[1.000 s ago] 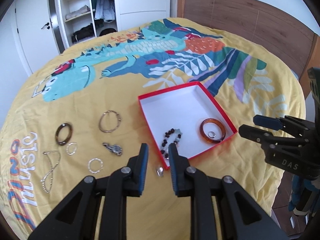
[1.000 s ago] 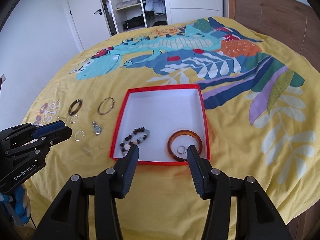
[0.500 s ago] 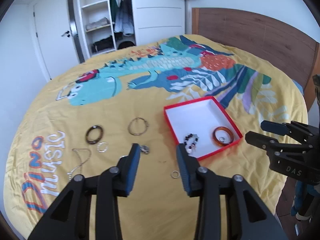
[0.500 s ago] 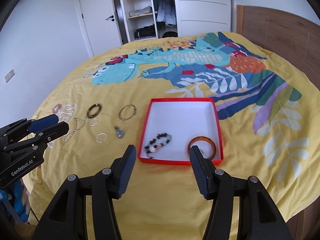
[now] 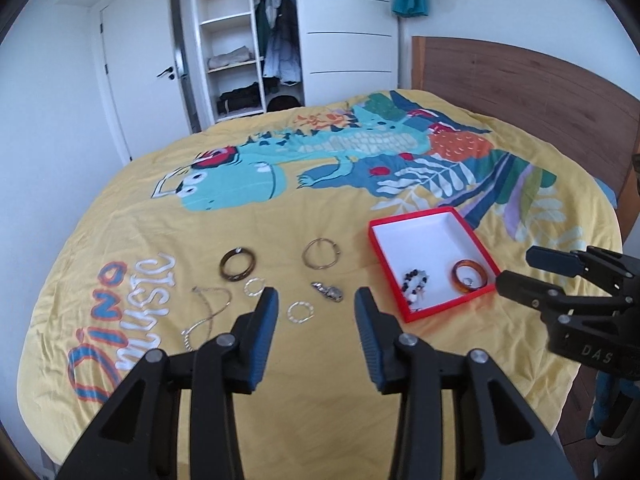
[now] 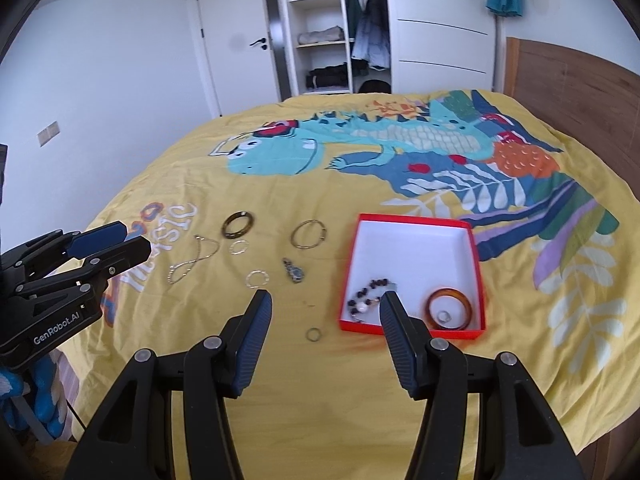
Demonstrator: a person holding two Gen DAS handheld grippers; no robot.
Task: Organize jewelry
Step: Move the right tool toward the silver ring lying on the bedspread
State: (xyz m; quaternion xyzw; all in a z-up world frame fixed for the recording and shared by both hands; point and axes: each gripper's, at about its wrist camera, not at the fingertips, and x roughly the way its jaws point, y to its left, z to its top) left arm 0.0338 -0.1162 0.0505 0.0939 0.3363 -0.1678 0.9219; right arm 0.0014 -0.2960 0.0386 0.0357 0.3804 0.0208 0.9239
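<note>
While both my grippers hang above the bedspread (image 6: pixel 540 360), my left gripper (image 5: pixel 316 302) and right gripper (image 6: pixel 325 303) stand with jaws spread, holding nothing. At 1 o'clock of the right gripper lies the red box (image 6: pixel 474 256), containing a beaded bracelet (image 6: pixel 366 294), an amber bangle (image 6: pixel 450 307) and a ring (image 6: pixel 444 315). At 11 o'clock lie a dark bangle (image 6: pixel 239 224), hoop (image 6: pixel 308 234), chain (image 6: pixel 192 260) and pendant (image 6: pixel 294 270). A loose ring (image 6: pixel 314 334) lies between my right fingers.

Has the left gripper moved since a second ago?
Yes. The left gripper has pulled up and back from the red box, with jaws wider open.
</note>
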